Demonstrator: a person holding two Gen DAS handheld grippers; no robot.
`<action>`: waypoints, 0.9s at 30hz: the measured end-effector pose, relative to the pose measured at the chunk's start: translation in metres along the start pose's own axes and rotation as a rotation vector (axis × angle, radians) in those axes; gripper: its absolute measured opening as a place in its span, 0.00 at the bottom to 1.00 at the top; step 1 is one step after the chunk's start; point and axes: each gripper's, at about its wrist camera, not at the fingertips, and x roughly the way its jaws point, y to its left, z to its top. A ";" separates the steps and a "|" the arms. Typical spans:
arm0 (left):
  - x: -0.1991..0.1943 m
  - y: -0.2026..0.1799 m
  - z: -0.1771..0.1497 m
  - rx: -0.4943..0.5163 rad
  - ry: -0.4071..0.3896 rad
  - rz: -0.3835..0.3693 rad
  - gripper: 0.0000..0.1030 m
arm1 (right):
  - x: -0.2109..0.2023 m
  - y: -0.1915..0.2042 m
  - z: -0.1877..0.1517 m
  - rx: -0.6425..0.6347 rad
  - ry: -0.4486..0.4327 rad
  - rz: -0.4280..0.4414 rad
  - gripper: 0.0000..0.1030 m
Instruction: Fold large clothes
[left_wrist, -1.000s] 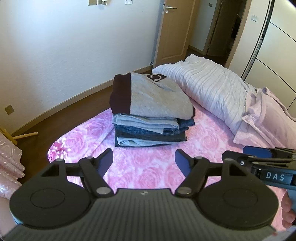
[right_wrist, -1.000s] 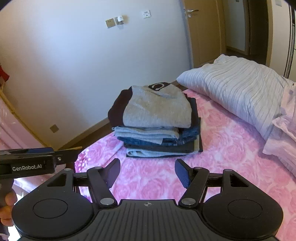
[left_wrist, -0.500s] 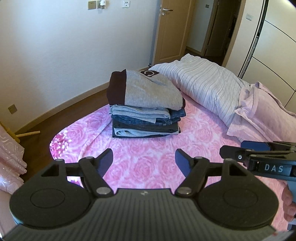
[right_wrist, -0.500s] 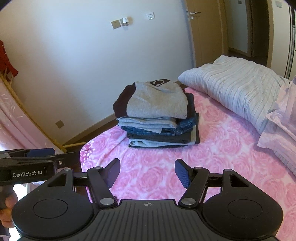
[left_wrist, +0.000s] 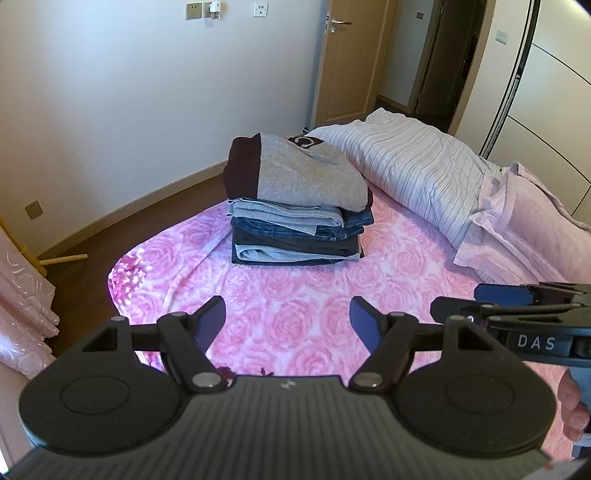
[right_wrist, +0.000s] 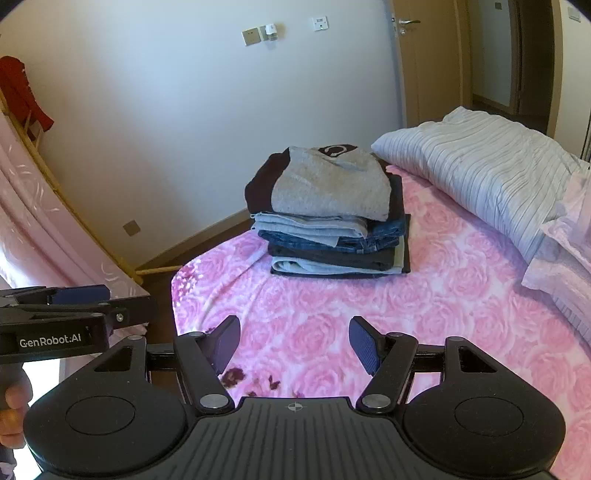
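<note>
A stack of folded clothes (left_wrist: 295, 221) (right_wrist: 332, 236) rests on the pink rose-patterned bed cover (left_wrist: 295, 314) (right_wrist: 424, 314). A grey and dark brown sweater (left_wrist: 303, 173) (right_wrist: 328, 184) tops it, with folded jeans (left_wrist: 295, 232) (right_wrist: 332, 240) below. My left gripper (left_wrist: 287, 319) hangs open over the cover, well short of the stack, holding nothing. My right gripper (right_wrist: 293, 341) is open too, empty, at a similar distance. In the left wrist view the right gripper (left_wrist: 517, 317) shows at the right edge; in the right wrist view the left gripper (right_wrist: 66, 314) shows at the left.
A striped grey duvet (left_wrist: 417, 170) (right_wrist: 487, 173) and a pale pink pillow (left_wrist: 528, 229) lie right of the stack. Wooden floor (left_wrist: 110, 236) borders the bed's left edge. A pink cloth on a wooden rack (right_wrist: 48, 206) stands at left. A door (left_wrist: 347, 59) is behind.
Both grippers have drawn back and up from the stack, which now looks smaller and farther. Both stay open. The clothes have not moved.
</note>
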 end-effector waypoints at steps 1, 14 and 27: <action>-0.001 0.000 -0.001 0.001 0.000 0.000 0.69 | -0.001 0.000 -0.001 -0.001 0.000 0.000 0.61; -0.010 0.000 -0.008 0.007 -0.002 -0.011 0.69 | -0.007 0.005 -0.006 -0.009 0.000 -0.009 0.61; -0.017 0.000 -0.014 0.000 -0.033 -0.020 0.69 | -0.012 0.008 -0.011 -0.012 -0.009 -0.009 0.61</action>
